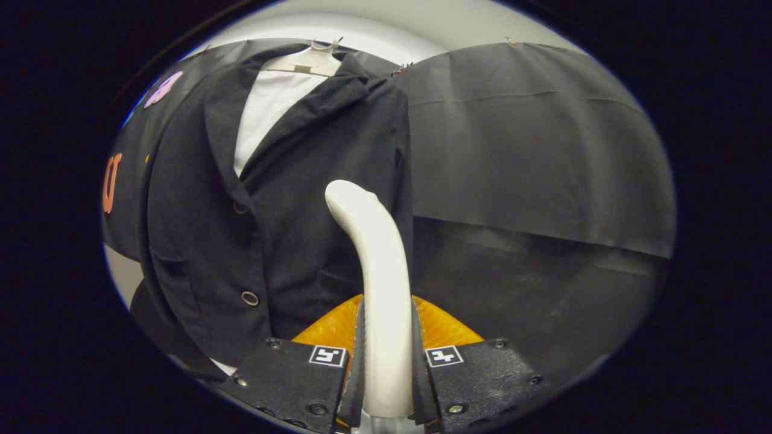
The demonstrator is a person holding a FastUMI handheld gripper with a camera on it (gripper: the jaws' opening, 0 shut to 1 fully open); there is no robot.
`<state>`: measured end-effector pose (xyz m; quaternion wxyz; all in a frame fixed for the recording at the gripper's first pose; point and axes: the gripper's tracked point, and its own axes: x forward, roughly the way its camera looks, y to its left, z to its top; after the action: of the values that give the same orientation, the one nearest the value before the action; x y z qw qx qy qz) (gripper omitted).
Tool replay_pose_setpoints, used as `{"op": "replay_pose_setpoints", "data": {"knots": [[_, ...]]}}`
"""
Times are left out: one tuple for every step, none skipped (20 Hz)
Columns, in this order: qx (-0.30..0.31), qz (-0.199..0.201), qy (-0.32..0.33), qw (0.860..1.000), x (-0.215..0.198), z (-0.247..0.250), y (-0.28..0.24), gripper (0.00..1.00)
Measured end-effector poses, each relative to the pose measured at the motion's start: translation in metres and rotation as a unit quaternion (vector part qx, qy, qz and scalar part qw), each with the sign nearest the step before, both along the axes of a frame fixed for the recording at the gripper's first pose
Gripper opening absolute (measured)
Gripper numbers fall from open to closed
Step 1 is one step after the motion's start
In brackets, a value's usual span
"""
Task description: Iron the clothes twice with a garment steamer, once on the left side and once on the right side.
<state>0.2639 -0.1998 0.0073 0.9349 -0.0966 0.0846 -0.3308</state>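
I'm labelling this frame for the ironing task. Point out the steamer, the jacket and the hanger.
steamer (377, 265): gripper view, on its white handle, between the fingers.
jacket (313, 199): gripper view, on its dark front panel.
hanger (307, 62): gripper view, on its pale shoulder bar.

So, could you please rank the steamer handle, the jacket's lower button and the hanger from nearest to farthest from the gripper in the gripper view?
1. White steamer handle: clamped between the fingers of the gripper.
2. Lower button: on the black jacket, ahead of the fingers, to the left.
3. White hanger: at the jacket's collar, high up, farthest.
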Motion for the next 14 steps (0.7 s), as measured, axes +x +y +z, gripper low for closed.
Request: {"op": "replay_pose_setpoints", "data": {"knots": [[0.001,-0.001,0.003,1.000,-0.002,-0.004,0.000,0.35],[0.001,-0.001,0.008,1.000,-0.005,-0.009,0.001,0.35],[-0.001,-0.001,0.015,1.000,-0.004,-0.012,0.000,0.35],[-0.002,-0.001,0.020,1.000,-0.005,-0.015,-0.001,0.35],[-0.002,0.000,0.025,1.000,-0.004,-0.016,-0.001,0.35],[-0.002,0.001,0.030,1.000,-0.004,-0.018,-0.001,0.35],[-0.003,0.001,0.036,0.999,-0.004,-0.016,-0.001,0.35],[-0.003,0.001,0.041,0.999,-0.005,-0.016,-0.001,0.35],[-0.002,0.002,0.044,0.999,-0.005,-0.017,-0.001,0.35],[0.000,0.002,0.049,0.999,-0.005,-0.016,-0.001,0.35],[0.003,0.001,0.052,0.999,-0.005,-0.016,-0.001,0.35],[0.006,-0.002,0.056,0.998,-0.006,-0.016,-0.001,0.35],[0.009,-0.003,0.061,0.998,-0.005,-0.018,-0.001,0.35],[0.015,-0.004,0.067,0.998,-0.005,-0.020,0.000,0.35]]}}
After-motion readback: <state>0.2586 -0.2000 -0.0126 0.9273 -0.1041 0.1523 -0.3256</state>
